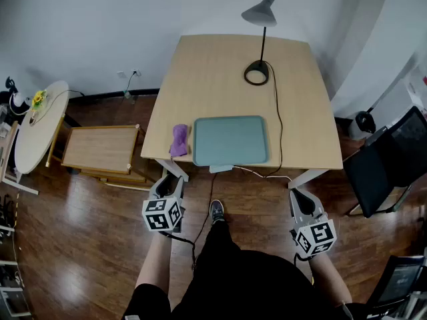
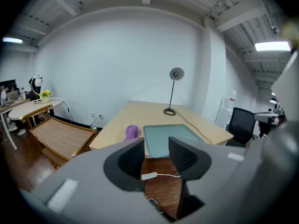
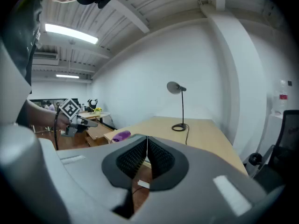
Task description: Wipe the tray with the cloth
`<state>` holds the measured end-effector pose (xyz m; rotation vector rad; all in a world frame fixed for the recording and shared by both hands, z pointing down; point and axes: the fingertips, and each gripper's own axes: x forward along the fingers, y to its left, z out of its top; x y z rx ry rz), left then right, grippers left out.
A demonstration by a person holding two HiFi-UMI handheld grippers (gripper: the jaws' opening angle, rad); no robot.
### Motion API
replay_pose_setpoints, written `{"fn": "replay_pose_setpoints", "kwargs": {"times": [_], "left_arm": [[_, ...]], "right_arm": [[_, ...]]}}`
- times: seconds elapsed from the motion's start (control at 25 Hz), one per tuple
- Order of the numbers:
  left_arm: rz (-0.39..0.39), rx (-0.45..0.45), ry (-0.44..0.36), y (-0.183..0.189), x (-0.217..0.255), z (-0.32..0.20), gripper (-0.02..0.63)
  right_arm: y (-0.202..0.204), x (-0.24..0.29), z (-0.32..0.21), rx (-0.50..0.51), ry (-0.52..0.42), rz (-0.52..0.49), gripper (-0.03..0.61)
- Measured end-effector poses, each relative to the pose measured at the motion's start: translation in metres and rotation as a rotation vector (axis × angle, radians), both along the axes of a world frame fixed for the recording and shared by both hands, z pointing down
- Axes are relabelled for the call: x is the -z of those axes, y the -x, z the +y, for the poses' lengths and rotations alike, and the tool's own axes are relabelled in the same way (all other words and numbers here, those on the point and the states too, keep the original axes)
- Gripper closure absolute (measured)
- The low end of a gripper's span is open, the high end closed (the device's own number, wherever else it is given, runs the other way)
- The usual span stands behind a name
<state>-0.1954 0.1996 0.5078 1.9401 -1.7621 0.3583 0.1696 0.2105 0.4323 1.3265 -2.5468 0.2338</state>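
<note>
We count one tray (image 1: 230, 140) and one cloth (image 1: 179, 139), both on the single tabletop (image 1: 213, 79). The tray is a grey-green rectangle with rounded corners and a raised rim. It lies close to the near edge, about midway along it, with its long axis parallel to that edge. The cloth is purple and bunched into a short roll. It lies just beside the tray's left short side, near the tabletop's near left corner, with its long axis pointing from the near edge to the far one. One grey lamp (image 1: 260, 39) stands on a round black base towards the far right corner.

We see two grippers, both off the table over the wooden floor. The left gripper (image 2: 156, 143) has its jaws partly apart with nothing between them. The right gripper (image 3: 146, 141) has its jaws pressed together, empty
</note>
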Motion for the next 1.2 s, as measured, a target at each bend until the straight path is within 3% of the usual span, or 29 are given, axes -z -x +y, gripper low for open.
{"fn": "replay_pose_setpoints", "kwargs": {"times": [0.12, 0.24, 0.32, 0.44, 0.6, 0.68, 0.76, 0.88, 1.04, 1.2], "left_arm": [[-0.073, -0.004, 0.071, 0.058, -0.031, -0.081, 0.418], [-0.107, -0.043, 0.176, 0.086, -0.067, -0.148, 0.397], [-0.128, -0.077, 0.265, 0.091, -0.094, -0.175, 0.39], [-0.157, -0.13, 0.379, 0.088, -0.13, -0.196, 0.374], [-0.139, -0.144, 0.496, 0.081, -0.164, -0.196, 0.374], [-0.094, -0.122, 0.524, 0.079, -0.169, -0.194, 0.392], [-0.064, -0.11, 0.534, 0.078, -0.166, -0.193, 0.459], [-0.01, -0.072, 0.505, 0.079, -0.15, -0.193, 0.497], [0.01, -0.075, 0.484, 0.072, -0.127, -0.212, 0.495], [-0.029, -0.101, 0.533, 0.054, -0.134, -0.237, 0.495]], "right_arm": [[0.034, -0.036, -0.068, -0.02, 0.087, 0.034, 0.572], [0.053, -0.076, -0.124, -0.07, 0.213, 0.049, 0.571], [0.057, -0.102, -0.15, -0.098, 0.291, 0.08, 0.553], [0.06, -0.14, -0.18, -0.126, 0.42, 0.112, 0.478], [0.061, -0.184, -0.211, -0.155, 0.542, 0.139, 0.465], [0.06, -0.206, -0.222, -0.161, 0.601, 0.154, 0.459], [0.053, -0.226, -0.228, -0.176, 0.651, 0.181, 0.455], [0.043, -0.248, -0.224, -0.182, 0.714, 0.187, 0.454], [0.048, -0.268, -0.215, -0.114, 0.794, 0.114, 0.524], [0.05, -0.267, -0.216, -0.14, 0.851, -0.006, 0.557]]}}
